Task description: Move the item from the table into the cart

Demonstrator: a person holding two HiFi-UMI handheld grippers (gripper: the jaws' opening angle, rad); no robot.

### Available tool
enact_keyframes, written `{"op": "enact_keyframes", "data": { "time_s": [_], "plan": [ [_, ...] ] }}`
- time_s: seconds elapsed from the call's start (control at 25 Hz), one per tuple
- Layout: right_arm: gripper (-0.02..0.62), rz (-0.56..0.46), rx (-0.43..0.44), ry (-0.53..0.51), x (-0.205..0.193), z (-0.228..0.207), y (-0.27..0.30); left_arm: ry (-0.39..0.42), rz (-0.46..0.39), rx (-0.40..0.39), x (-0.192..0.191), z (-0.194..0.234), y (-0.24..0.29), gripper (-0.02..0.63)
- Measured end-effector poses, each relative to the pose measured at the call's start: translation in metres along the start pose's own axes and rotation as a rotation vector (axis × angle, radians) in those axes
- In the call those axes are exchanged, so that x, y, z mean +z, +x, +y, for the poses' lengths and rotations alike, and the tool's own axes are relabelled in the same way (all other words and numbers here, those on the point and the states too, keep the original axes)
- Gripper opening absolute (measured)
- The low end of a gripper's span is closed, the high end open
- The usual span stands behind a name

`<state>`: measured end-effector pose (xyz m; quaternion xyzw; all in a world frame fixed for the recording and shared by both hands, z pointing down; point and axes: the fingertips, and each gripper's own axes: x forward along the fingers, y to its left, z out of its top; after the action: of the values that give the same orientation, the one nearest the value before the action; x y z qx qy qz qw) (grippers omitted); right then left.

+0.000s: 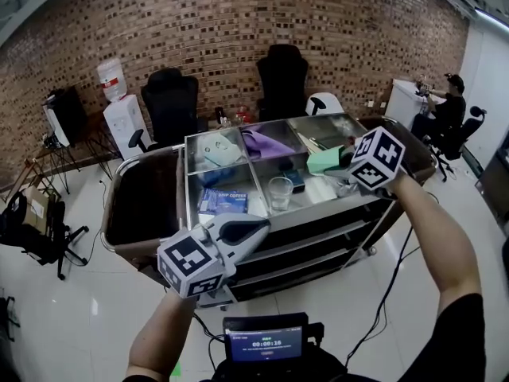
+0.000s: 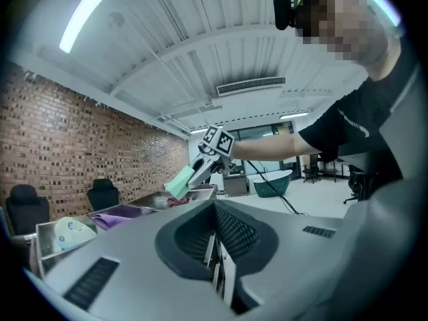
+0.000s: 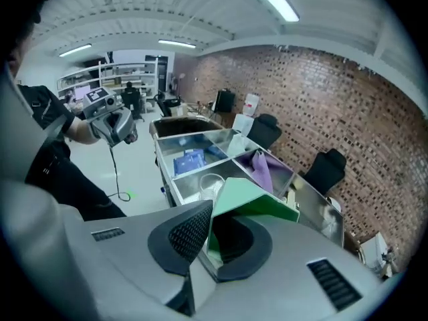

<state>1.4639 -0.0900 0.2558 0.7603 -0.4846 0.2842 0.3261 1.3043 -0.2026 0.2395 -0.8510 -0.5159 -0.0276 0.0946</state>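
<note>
My right gripper [image 1: 342, 162] is shut on a flat mint-green block [image 1: 323, 161] and holds it above the right side of the steel cart [image 1: 318, 213]. In the right gripper view the green block [image 3: 253, 198] sticks out from between the jaws, over the cart's compartments [image 3: 200, 154]. My left gripper [image 1: 241, 230] hangs in front of the cart's near edge, shut with nothing in it. In the left gripper view its jaws [image 2: 218, 263] are pressed together, and the right gripper [image 2: 202, 168] with the green block [image 2: 179, 182] shows beyond.
The cart's top bins hold a clear cup [image 1: 280, 192], a blue packet [image 1: 223, 202], a purple cloth [image 1: 266, 144] and a pale round item [image 1: 216, 150]. A dark tub [image 1: 145, 197] sits at the cart's left end. Office chairs [image 1: 170, 106] stand behind, and a person [image 1: 447, 110] is at the far right.
</note>
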Motion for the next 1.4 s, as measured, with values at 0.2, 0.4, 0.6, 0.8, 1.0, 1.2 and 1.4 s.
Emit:
{"op": "enact_keyframes", "data": {
  "time_s": [0.2,0.4,0.6,0.8,1.0,1.2,1.4],
  "plan": [
    [0.000,0.161,0.129,-0.050,-0.021,-0.012,0.043,-0.025,0.016,0.012,-0.018,0.011,0.010,0.000],
    [0.000,0.311,0.285,-0.118,-0.038,-0.017,0.080,-0.071,0.012,0.039,-0.042,0.030,0.015,0.000],
    [0.000,0.530,0.365,-0.258,-0.063,-0.013,0.115,-0.088,0.028,0.072,-0.066,0.042,0.005,0.000],
    [0.000,0.635,0.415,-0.370,-0.071,-0.015,0.139,-0.106,0.026,0.107,-0.082,0.055,0.002,0.000],
    [0.000,0.737,0.476,-0.456,-0.081,-0.018,0.152,-0.118,0.035,0.112,-0.093,0.066,0.012,0.000],
    [0.000,0.761,0.520,-0.420,-0.086,-0.016,0.165,-0.098,0.054,0.103,-0.103,0.073,0.019,0.000],
    [0.005,0.747,0.522,-0.398,-0.085,-0.019,0.172,-0.098,0.070,0.095,-0.107,0.080,0.018,0.000]
  ]
}}
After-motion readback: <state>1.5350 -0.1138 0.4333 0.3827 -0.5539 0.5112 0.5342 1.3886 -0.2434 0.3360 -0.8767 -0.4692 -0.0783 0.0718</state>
